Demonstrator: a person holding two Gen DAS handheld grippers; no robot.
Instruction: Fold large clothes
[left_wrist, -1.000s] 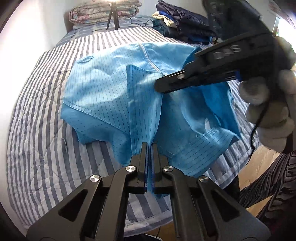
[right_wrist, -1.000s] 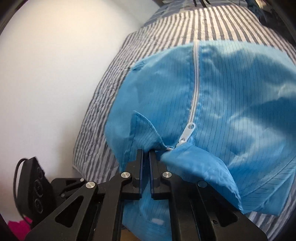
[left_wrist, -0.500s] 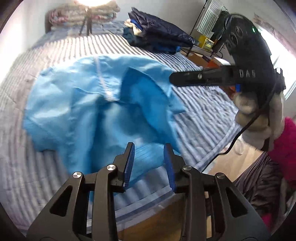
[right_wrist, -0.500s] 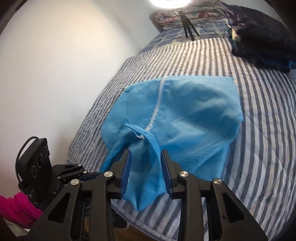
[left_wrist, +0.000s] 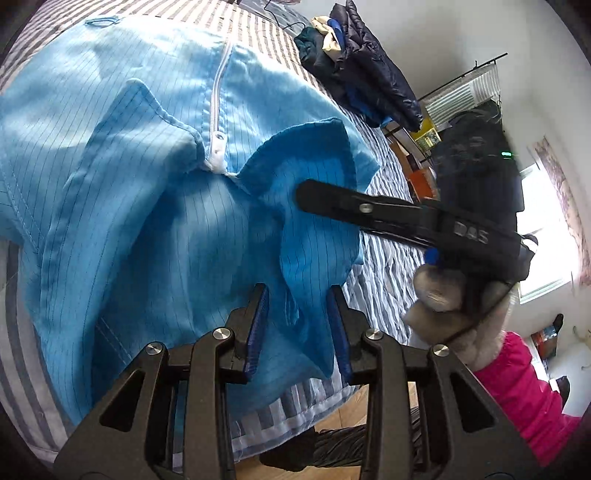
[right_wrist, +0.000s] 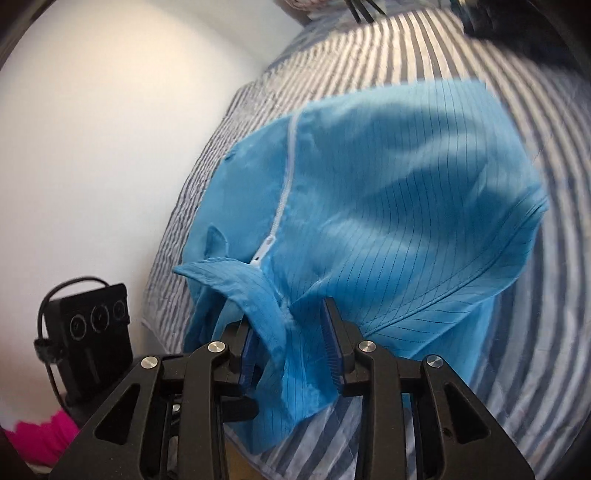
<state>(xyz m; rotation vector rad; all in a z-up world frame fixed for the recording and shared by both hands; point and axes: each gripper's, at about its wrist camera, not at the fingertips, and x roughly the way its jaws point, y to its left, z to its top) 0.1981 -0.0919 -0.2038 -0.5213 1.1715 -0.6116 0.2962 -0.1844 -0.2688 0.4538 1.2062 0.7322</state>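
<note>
Right tongs (right_wrist: 291, 341) spread, blue garment (right_wrist: 388, 221) collar between.

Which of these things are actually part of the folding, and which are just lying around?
Part of the job:
blue zip garment
left hand-held gripper, open
right hand-held gripper, open
striped bed

Lying about:
pile of dark clothes
clothes rack

Both wrist cameras sit close over the bed's (left_wrist: 384, 280) near edge, looking along their grippers toward the far end. They share the blue garment (left_wrist: 129, 177) (right_wrist: 388, 206), its zipper (left_wrist: 216, 107) (right_wrist: 280, 199) and collar.
</note>
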